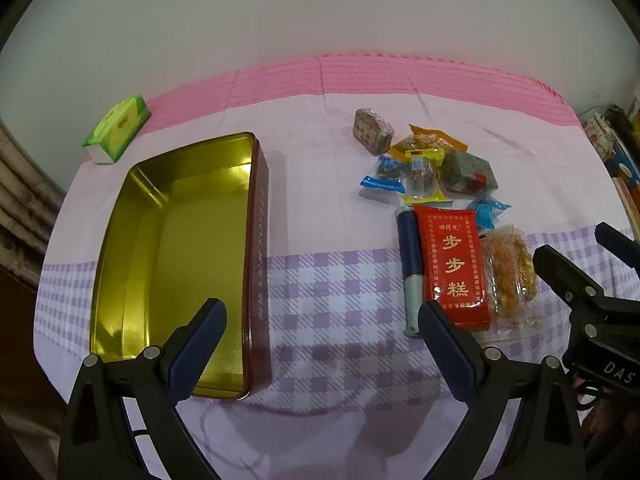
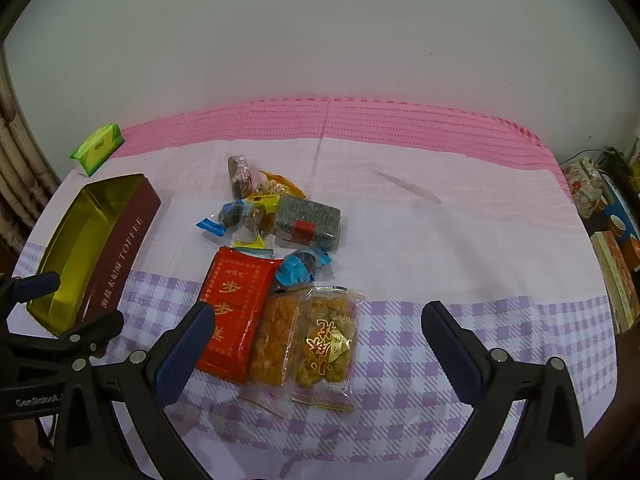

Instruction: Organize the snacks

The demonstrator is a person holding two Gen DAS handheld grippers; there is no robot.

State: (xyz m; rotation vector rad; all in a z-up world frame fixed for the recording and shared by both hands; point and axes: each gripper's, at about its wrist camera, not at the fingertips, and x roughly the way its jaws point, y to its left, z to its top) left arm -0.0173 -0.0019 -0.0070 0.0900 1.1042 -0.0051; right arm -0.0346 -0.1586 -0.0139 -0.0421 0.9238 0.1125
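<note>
Gold-lined tin: a rectangular toffee tin (image 1: 172,256) with maroon outer walls lay open and held nothing, on the left part of the surface (image 1: 328,280), which was covered in a pink and purple-checked cloth.
Left hand-held gripper: the left hand-held gripper (image 1: 324,320) hovered with its fingers spread wide, gripping nothing; its left finger hung over the tin's near right corner and its right finger sat just in front of the red packet's near end.
Right hand-held gripper: the right hand-held gripper (image 2: 316,328) was also wide open and held nothing; the near ends of the red packet and the two clear packets lay between its fingers.
Red packet: a flat red packet (image 1: 454,266) with gold characters lay near the middle of the snack group, well apart from the tin.
Blue tube: a dark blue tube (image 1: 410,268) with a pale end lay touching the red packet's left edge.
Clear packets: two clear packets of golden-orange crispy snack (image 2: 304,340) lay side by side, just right of the red packet.
Small sweets: blue-wrapped candies (image 2: 302,266), yellow and orange wrappers and a dark grey block (image 2: 308,220) were heaped behind the red packet.
Green box: a small green box (image 1: 118,128) stood at the far left edge, behind the tin.
</note>
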